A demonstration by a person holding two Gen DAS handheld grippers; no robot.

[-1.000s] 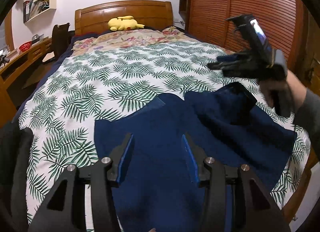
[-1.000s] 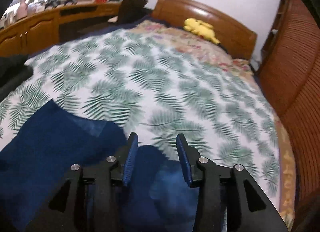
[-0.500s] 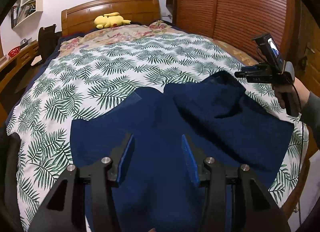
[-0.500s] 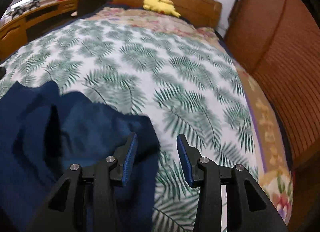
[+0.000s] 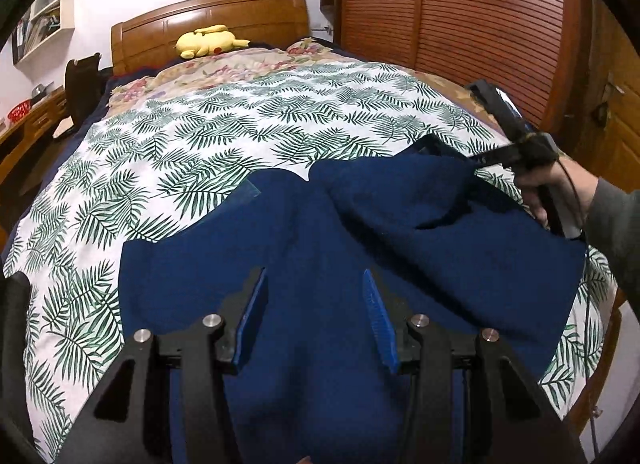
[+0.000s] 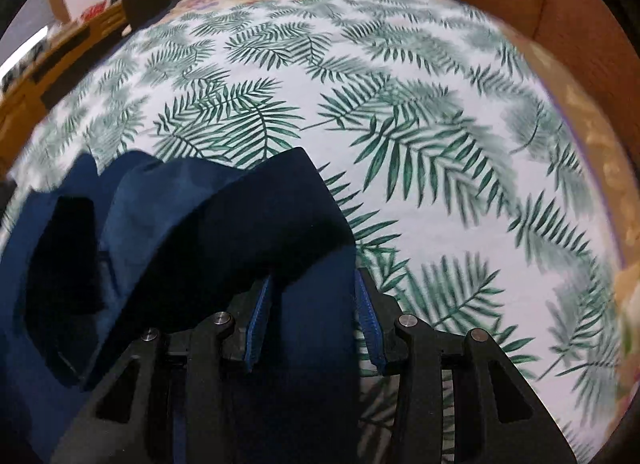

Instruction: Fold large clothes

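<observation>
A large navy blue garment (image 5: 304, 240) lies spread on the leaf-print bed cover (image 5: 224, 135), its right part folded over and rumpled. My left gripper (image 5: 314, 284) is open and hovers over the garment's near middle. My right gripper (image 6: 312, 288) is open at the garment's right edge, with a dark fold of the garment (image 6: 256, 215) between and just ahead of its pads. In the left wrist view the right gripper (image 5: 476, 159) is held low at the garment's far right corner.
A yellow plush toy (image 5: 208, 41) lies by the wooden headboard (image 5: 208, 19). A floral pillow area (image 5: 224, 67) is beyond the leaf cover. A slatted wooden wardrobe (image 5: 460, 7) stands right of the bed. A desk and dark chair (image 5: 82, 83) stand left.
The right gripper has dropped from above the bed down to the garment's far right edge, and cloth now lies between its open fingers. The left gripper has stayed open over the garment.
</observation>
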